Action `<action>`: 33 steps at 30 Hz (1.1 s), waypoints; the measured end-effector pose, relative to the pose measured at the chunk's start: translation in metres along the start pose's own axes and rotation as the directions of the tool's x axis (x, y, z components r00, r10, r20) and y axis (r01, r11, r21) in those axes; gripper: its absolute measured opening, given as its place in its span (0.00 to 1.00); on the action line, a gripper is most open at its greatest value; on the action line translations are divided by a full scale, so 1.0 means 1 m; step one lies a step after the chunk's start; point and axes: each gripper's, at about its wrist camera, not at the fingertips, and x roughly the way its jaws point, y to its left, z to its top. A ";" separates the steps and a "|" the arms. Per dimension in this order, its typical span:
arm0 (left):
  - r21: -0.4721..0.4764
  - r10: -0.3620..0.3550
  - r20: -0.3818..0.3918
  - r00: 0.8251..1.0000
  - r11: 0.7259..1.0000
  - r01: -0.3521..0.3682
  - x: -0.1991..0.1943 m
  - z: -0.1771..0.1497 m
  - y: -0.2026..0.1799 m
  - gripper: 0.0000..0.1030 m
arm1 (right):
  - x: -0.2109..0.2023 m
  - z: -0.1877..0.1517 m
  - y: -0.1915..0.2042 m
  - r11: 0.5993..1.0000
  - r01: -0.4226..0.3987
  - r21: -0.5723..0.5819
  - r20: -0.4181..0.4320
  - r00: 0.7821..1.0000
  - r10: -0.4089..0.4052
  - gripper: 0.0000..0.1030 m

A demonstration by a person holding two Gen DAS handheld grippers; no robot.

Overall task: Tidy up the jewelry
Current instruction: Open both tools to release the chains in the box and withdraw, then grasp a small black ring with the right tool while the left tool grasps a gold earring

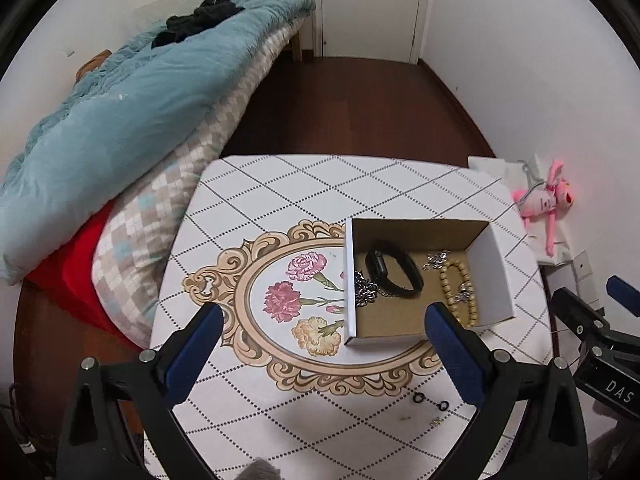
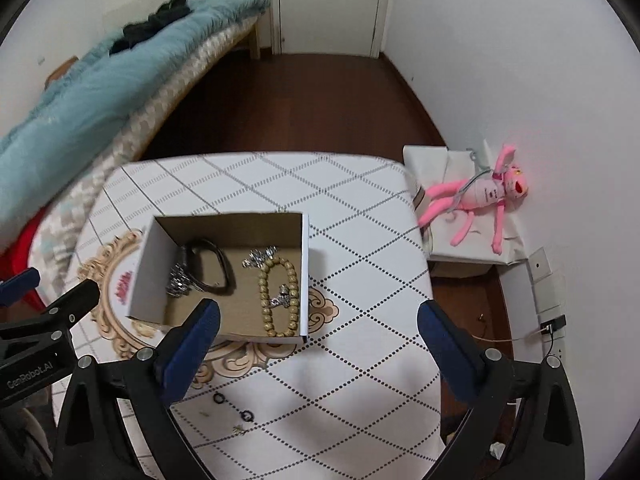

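An open cardboard box [image 1: 492, 268] [image 2: 156, 256] stands on the table. Inside lie a black wristband [image 1: 394, 272] [image 2: 212, 268], a silver chain [image 1: 365, 292] [image 2: 180, 280], a beige bead bracelet [image 1: 460, 292] [image 2: 280, 296] and small silver pieces [image 1: 436, 259] [image 2: 260, 257]. Two small black rings [image 1: 430, 402] [image 2: 232, 407] and a tiny gold piece [image 1: 435, 422] [image 2: 240, 430] lie on the cloth in front of the box. My left gripper [image 1: 324, 356] is open and empty, held above the table before the box. My right gripper [image 2: 318, 354] is open and empty, to the right of the box.
The table [image 1: 280, 184] [image 2: 360, 240] has a white diamond-pattern cloth with a flower medallion. A bed with a blue quilt [image 1: 132, 112] lies left. A pink plush toy [image 2: 480, 196] on white boxes sits right by the wall. A door [image 1: 372, 4] stands beyond the brown floor.
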 end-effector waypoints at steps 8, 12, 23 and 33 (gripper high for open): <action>-0.008 0.043 -0.057 0.997 0.999 -0.044 0.010 -0.044 0.013 1.00 | -0.006 -0.038 0.001 0.998 -0.056 0.039 -0.045 0.997 0.058 0.97; 0.014 0.091 -0.158 0.983 0.996 -0.090 0.046 -0.085 0.018 1.00 | 0.025 -0.076 0.006 0.991 -0.115 0.067 -0.127 0.984 0.123 0.97; 0.034 0.113 -0.286 0.952 0.994 -0.107 0.098 -0.136 0.025 1.00 | 0.082 -0.132 0.038 0.980 -0.189 0.058 -0.218 0.956 0.197 0.53; 0.018 0.099 -0.277 0.956 0.995 -0.098 0.099 -0.136 0.022 0.99 | 0.085 -0.141 0.057 0.992 -0.115 -0.053 -0.187 0.977 0.104 0.12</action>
